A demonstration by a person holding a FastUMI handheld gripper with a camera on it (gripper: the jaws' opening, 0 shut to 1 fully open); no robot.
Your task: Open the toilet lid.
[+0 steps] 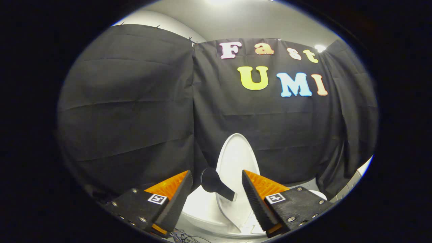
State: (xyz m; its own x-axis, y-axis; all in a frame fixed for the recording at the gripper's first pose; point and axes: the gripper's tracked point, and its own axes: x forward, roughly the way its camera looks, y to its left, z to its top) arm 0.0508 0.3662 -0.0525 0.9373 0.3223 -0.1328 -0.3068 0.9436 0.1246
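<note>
While the white oval plastic toilet lid (236,157) stands raised, nearly upright w/ its glossy inner face toward the camera, it sits in the lower centre of the frame, just ahead of and between the two fingers, its top edge against the black cloth booth wall (135,111). Below it the white toilet seat and bowl rim (202,209) spread across the bottom centre. A black paddle-shaped handle w/ a round end (214,184) sticks out from the lid's left edge, lying in the gap betw. the fingers, nearer the left one. Hand-held gripper (216,192) is released: fingers spread wide, touching neither lid nor handle, nothing gripped. Some thin dark cables (184,236) lie on the floor at bottom left-centre. Grey ceiling w/ a bright lamp (320,48) shows upper right.
</note>
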